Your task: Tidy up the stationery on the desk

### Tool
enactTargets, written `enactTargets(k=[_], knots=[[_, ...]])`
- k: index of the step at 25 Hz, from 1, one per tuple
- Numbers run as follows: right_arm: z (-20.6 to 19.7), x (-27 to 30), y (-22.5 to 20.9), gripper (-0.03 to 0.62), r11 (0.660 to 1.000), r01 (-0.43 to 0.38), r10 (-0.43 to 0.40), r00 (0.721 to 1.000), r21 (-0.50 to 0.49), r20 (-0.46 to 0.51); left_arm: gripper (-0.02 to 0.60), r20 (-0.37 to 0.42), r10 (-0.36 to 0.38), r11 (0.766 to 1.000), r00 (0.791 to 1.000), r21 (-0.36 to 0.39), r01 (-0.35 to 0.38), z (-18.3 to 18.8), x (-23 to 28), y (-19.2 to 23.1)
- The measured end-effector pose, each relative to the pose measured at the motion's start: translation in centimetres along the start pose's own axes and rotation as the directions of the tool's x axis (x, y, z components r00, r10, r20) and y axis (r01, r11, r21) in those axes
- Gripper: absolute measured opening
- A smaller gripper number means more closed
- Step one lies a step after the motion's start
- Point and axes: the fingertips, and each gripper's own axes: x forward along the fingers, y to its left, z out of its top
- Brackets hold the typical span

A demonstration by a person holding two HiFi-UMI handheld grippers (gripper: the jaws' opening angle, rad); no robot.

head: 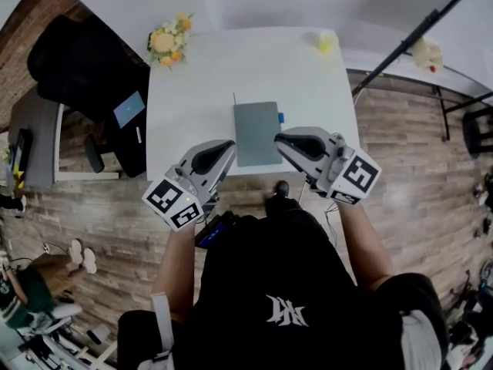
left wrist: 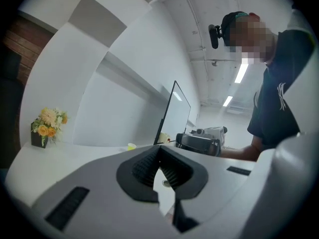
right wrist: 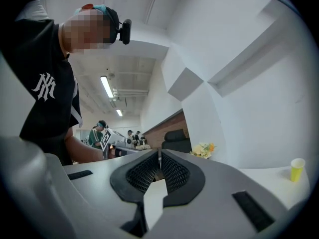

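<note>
Looking down in the head view, the grey notebook (head: 257, 132) lies mid-desk (head: 192, 91), with the left gripper (head: 229, 143) and right gripper (head: 279, 139) by its near end. Left gripper view: jaws pinched together, empty. Right gripper view: likewise closed on nothing. Tidying looks done or paused; any next pick needs the jaws reopened.

Flat grey rectangular case (head: 258, 132) on your white rectangular desk (head: 192, 106) by its near edge, your left gripper (head: 229, 146) just left of it, right gripper (head: 279, 139) just right, yellow-orange flower bunch (head: 169, 40) at the far left corner, small yellow cup (head: 326, 43) at the far right
</note>
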Motion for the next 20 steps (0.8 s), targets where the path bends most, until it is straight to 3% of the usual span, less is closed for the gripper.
enactTargets(k=[6, 12, 20], knots=[[-1.2, 1.2, 6.9, 0.044, 1.000, 0.001, -0.001, 1.000, 0.013, -0.025, 0.003, -0.001, -0.061, 0.998, 0.998, -0.027, 0.061, -2.0, -4.6, -3.5], [-4.0, 2.1, 13.5, 0.043, 0.999, 0.022, -0.019, 0.998, 0.040, -0.066, 0.003, -0.053, -0.090, 0.996, 0.995, -0.017, 0.089, -5.2, -9.8, -5.8], [-4.0, 2.9, 17.1, 0.043, 0.999, 0.027, -0.025, 0.997, 0.025, -0.076, 0.003, -0.068, -0.138, 0.990, 0.988, 0.019, 0.139, -6.8, -12.3, -8.1]])
